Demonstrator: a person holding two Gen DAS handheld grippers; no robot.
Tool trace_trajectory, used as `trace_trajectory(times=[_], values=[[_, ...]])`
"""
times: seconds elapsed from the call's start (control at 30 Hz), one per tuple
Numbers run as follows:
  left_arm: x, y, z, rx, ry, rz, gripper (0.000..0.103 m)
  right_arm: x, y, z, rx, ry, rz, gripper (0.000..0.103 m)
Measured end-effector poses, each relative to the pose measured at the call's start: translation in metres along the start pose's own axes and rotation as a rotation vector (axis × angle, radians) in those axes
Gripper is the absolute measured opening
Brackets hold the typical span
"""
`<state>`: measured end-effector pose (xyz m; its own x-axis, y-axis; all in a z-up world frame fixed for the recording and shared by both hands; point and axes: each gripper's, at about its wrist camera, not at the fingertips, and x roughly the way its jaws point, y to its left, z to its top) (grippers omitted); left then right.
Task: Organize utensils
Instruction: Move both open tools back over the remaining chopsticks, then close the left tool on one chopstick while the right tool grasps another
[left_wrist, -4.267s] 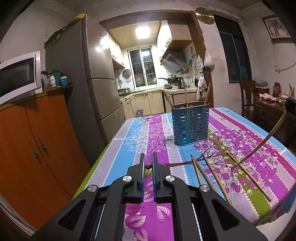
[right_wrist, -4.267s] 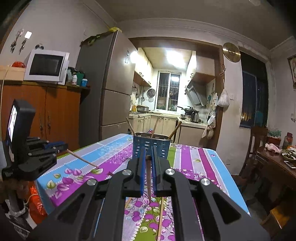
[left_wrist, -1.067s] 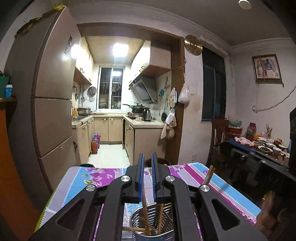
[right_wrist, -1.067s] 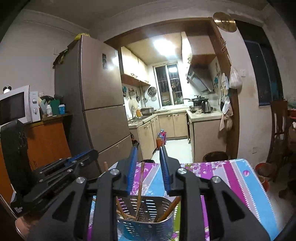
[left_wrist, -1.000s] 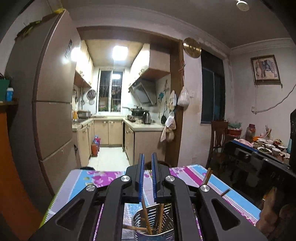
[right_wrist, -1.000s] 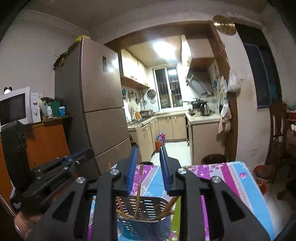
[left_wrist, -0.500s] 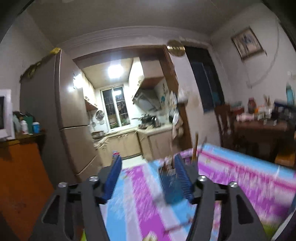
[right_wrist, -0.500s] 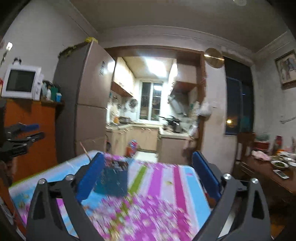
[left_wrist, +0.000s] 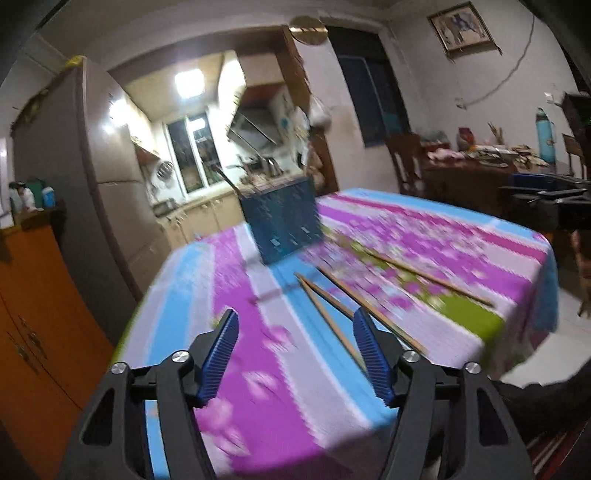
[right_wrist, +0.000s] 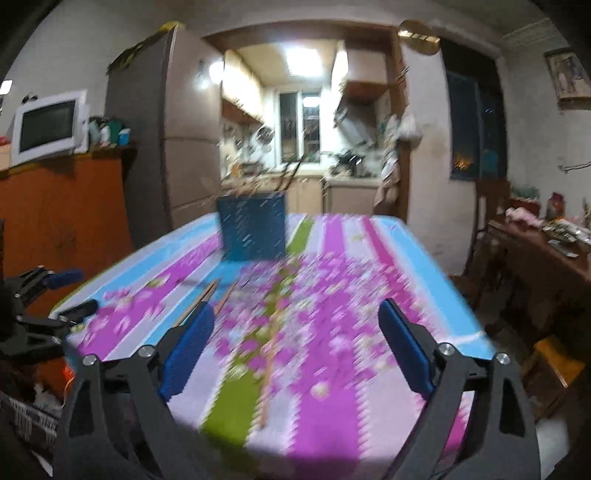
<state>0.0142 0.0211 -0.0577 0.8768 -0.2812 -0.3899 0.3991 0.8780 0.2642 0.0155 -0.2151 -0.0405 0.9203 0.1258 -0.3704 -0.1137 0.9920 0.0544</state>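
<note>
A blue slotted utensil holder (left_wrist: 282, 223) stands at the far end of the flowered tablecloth (left_wrist: 266, 354), with chopsticks sticking up from it; it also shows in the right wrist view (right_wrist: 253, 229). Several wooden chopsticks (left_wrist: 334, 314) lie loose on the cloth, one more lying further right (left_wrist: 428, 275); they appear blurred in the right wrist view (right_wrist: 199, 301). My left gripper (left_wrist: 295, 332) is open and empty above the near edge of the table. My right gripper (right_wrist: 295, 328) is open wide and empty, also over the near edge. Both views are motion-blurred.
A grey fridge (left_wrist: 110, 177) and orange cabinet (left_wrist: 29, 317) stand left of the table. A dark side table with clutter (right_wrist: 546, 243) and a chair (left_wrist: 404, 162) stand to the right. The kitchen doorway lies behind the holder.
Both grippers let go of their chopsticks into the holder, opened, and pulled back and down to the near side of the table.
</note>
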Motion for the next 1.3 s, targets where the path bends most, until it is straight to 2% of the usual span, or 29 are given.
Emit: trace_trajectory(times=[0.03,0.13,0.2,0.27,0.3,0.43,0.6,0.93,0.97,1.07,1.3], values=[[0.001,-0.005,-0.004,0.000,0.010,-0.012,0.058,0.003,0.009,-0.006,-0.013,0.014,0.018,0.079],[0.007,-0.027,-0.021,-0.001,0.052,-0.019,0.050,0.013,0.037,-0.020,-0.080,0.050,0.077,0.059],[0.011,-0.035,-0.027,-0.003,0.073,-0.033,0.048,0.024,0.057,-0.029,-0.128,0.093,0.127,0.033],[0.014,-0.039,-0.031,-0.016,0.078,-0.060,0.046,0.037,0.072,-0.036,-0.145,0.144,0.165,0.019],[0.015,-0.040,-0.033,-0.015,0.076,-0.057,0.046,0.045,0.078,-0.041,-0.145,0.177,0.182,0.016],[0.021,-0.046,-0.037,0.018,0.068,-0.023,0.046,0.056,0.096,-0.050,-0.154,0.229,0.217,0.015],[0.029,-0.046,-0.042,0.008,0.077,-0.028,0.046,0.063,0.102,-0.055,-0.163,0.264,0.220,0.015],[0.038,-0.044,-0.045,0.017,0.082,0.010,0.040,0.073,0.099,-0.056,-0.142,0.275,0.220,0.014],[0.038,-0.044,-0.045,0.017,0.082,0.012,0.037,0.073,0.098,-0.056,-0.136,0.275,0.219,0.007],[0.041,-0.042,-0.045,0.020,0.090,0.030,0.028,0.072,0.095,-0.057,-0.115,0.272,0.209,0.006],[0.044,-0.031,-0.047,-0.014,0.111,0.075,0.023,0.068,0.079,-0.058,-0.050,0.264,0.167,0.005]])
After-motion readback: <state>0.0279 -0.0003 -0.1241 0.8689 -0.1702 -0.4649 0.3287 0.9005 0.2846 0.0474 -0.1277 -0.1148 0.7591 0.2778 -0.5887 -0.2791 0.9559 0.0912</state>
